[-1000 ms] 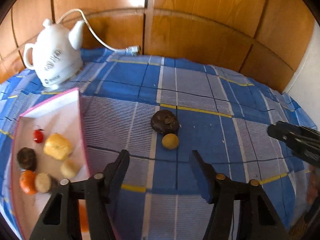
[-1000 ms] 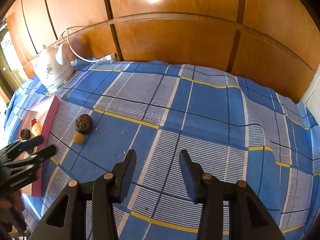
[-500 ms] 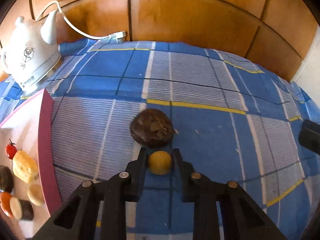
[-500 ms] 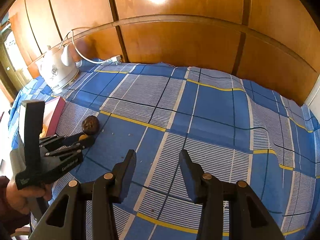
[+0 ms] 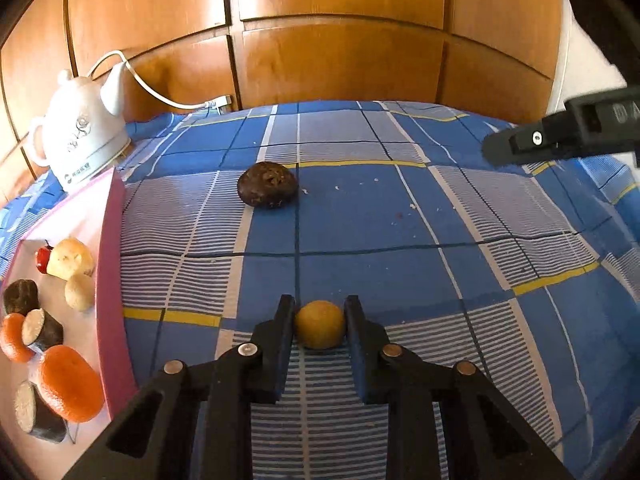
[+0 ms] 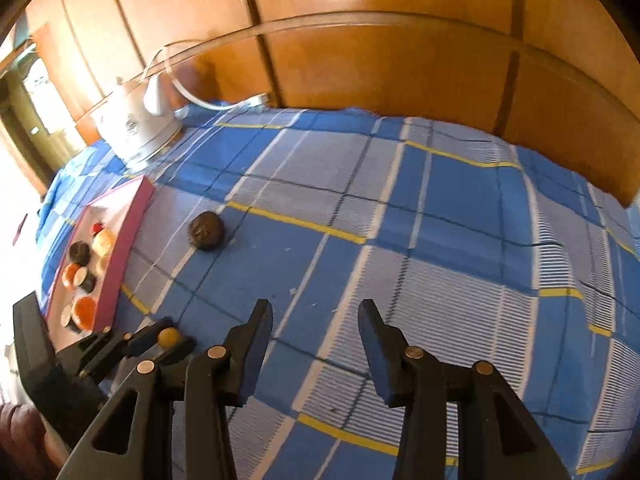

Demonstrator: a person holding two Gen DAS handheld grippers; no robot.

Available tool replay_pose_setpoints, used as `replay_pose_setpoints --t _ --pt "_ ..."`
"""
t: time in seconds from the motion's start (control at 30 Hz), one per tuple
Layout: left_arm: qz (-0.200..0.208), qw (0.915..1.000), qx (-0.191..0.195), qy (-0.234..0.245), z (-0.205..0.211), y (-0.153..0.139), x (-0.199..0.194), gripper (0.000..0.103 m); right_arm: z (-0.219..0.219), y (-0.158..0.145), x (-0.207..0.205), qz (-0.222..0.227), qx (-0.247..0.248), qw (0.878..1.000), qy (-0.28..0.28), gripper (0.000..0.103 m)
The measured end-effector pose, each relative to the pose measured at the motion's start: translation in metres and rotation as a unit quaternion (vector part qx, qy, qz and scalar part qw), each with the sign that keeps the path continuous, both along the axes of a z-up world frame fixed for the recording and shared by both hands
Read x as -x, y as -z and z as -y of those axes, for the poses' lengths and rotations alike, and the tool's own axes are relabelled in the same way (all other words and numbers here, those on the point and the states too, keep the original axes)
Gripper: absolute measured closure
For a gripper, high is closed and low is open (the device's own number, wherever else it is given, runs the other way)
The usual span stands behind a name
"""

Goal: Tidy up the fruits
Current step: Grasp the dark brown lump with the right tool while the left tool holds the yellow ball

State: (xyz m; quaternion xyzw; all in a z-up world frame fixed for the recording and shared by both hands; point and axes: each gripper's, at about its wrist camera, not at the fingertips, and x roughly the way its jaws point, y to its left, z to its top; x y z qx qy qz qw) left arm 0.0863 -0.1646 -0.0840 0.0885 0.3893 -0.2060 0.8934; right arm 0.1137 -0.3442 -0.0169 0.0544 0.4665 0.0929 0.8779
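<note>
The left gripper is clamped on a small round yellow fruit, one black finger pressed against each side of it. From the right wrist view the same gripper shows up at the lower left with the yellow ball pinched between its tips, close to the near corner of the tray, and whether the fruit is lifted off the cloth is hard to say from either angle.

The right gripper is just hanging over the blue plaid cloth with its jaws apart and nothing between them. In the left wrist view its black finger pokes in from the upper right.

Further out on the surface sits a dark brown wrinkled round fruit, on its own, well apart from the yellow one and from the tray.

Off to the left is a shallow pink-rimmed white tray that already has a bunch of stuff in it: a small red cherry-like fruit, a pale yellow lumpy fruit, a little beige round one, a couple of orange fruits, and some dark pieces with pale cut faces.

Behind the tray stands a white ceramic kettle with a white cord running back to the wooden panel wall.
</note>
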Motion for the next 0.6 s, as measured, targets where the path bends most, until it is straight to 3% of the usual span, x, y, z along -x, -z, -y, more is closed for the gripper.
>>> replay_pose_setpoints --t 0.13,0.27,0.6 --pt "0.000 0.9999 0.013 -0.001 -0.003 0.001 0.003 0.078 -0.028 -0.001 -0.012 -0.009 -0.016 0.997 -0.070 0.056" --pt "0.000 0.9997 0.024 -0.001 -0.005 0.001 0.003 0.078 -0.063 0.003 -0.040 -0.013 -0.007 0.991 -0.131 0.040" --pt "-0.004 0.9988 0.049 0.000 -0.011 0.002 0.004 0.078 -0.128 0.034 -0.116 -0.045 0.070 0.978 -0.191 0.039"
